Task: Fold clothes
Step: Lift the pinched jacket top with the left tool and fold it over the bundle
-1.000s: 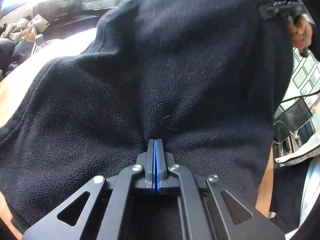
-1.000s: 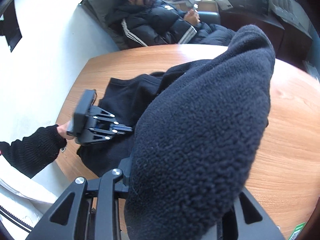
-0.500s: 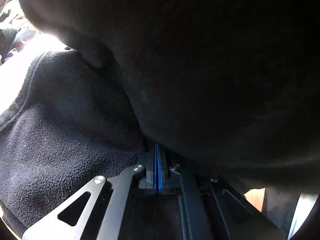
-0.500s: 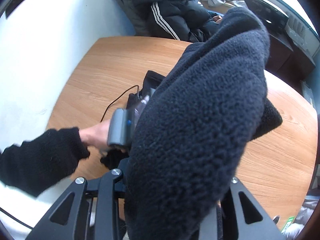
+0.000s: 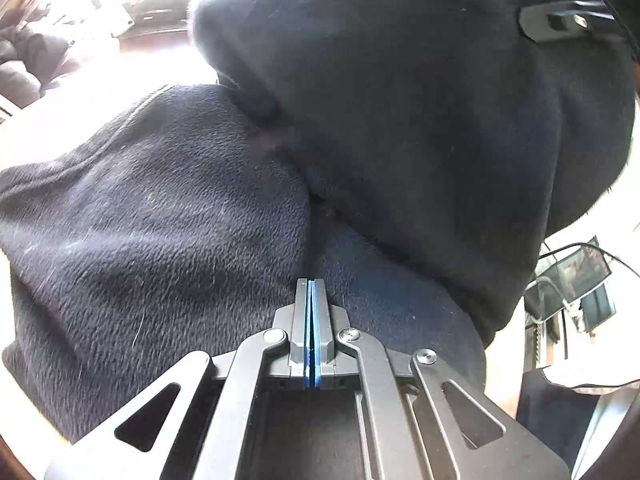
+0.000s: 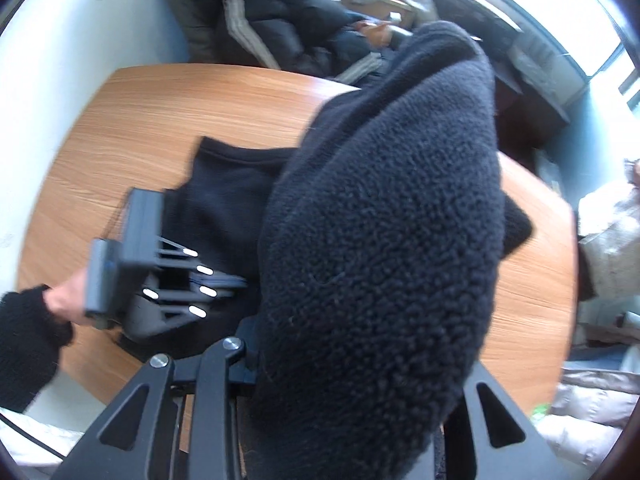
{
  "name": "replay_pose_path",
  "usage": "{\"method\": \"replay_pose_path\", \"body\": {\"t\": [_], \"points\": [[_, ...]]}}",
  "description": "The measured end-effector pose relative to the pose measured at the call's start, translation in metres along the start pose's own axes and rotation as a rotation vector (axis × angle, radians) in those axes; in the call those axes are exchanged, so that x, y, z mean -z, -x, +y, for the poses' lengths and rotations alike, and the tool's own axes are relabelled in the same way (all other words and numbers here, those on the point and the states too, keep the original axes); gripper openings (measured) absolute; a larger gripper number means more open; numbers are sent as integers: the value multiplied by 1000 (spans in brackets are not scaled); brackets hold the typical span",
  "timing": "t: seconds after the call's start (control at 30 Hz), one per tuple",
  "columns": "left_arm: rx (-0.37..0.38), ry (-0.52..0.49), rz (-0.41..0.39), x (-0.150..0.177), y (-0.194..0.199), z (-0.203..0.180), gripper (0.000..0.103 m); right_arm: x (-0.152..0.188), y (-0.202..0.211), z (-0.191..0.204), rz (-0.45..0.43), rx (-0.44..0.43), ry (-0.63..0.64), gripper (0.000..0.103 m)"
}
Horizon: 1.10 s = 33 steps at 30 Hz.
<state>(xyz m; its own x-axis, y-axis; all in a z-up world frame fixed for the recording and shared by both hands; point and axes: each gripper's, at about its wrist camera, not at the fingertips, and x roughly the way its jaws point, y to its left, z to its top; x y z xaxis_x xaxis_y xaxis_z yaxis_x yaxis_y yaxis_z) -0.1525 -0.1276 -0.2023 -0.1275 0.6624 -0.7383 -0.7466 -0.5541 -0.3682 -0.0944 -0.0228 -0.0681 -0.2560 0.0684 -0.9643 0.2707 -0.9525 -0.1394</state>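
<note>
One round wooden desk carries one dark fleece garment, part lying flat on the wood and part lifted in a thick bunch that fills the right wrist view. Two tongs are at work on it. The right tongs are buried in the raised bunch, their tips hidden, the fleece packed between the two arms of the frame, so they are clamped on a thick wad of the garment. The left tongs, seen from their own camera with blue pads pressed together, pinch a thin fold of the same fleece; in the right wrist view they sit low at the left, carried by one hand in a black knit sleeve. One person in a dark striped jacket sits beyond the far edge of the desk. Against the picture half a second before, the left wrist view is no longer darkened by overhanging cloth, and the raised bunch now leaves bright background showing above it.
</note>
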Motion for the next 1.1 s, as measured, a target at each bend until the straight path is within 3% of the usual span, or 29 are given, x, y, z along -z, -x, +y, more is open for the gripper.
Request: {"method": "replay_pose_path", "body": {"t": [0.13,0.27,0.33,0.37,0.57,0.7,0.8,1.1], "points": [[-7,-40,19,-26,12,-3,0,4,2,-16,20,94,17,33],[39,-101,-69,-75,36,-16,0,5,-9,-5,13,61,37,33],[47,-114,-42,-95,21,-17,0,7,-12,-5,11,44,31,33],[40,-108,22,-102,1,-13,0,7,-11,-8,9,41,26,33],[45,-93,85,-129,-30,-5,2,16,2,-10,-26,24,-14,33],[13,-139,77,-142,-14,-10,0,13,10,19,-57,-28,38,33],[14,-91,55,-144,15,-1,0,10,5,48,-59,-31,99,33],[-18,41,-44,-102,117,18,0,18,-50,124,-16,-7,187,34]]}}
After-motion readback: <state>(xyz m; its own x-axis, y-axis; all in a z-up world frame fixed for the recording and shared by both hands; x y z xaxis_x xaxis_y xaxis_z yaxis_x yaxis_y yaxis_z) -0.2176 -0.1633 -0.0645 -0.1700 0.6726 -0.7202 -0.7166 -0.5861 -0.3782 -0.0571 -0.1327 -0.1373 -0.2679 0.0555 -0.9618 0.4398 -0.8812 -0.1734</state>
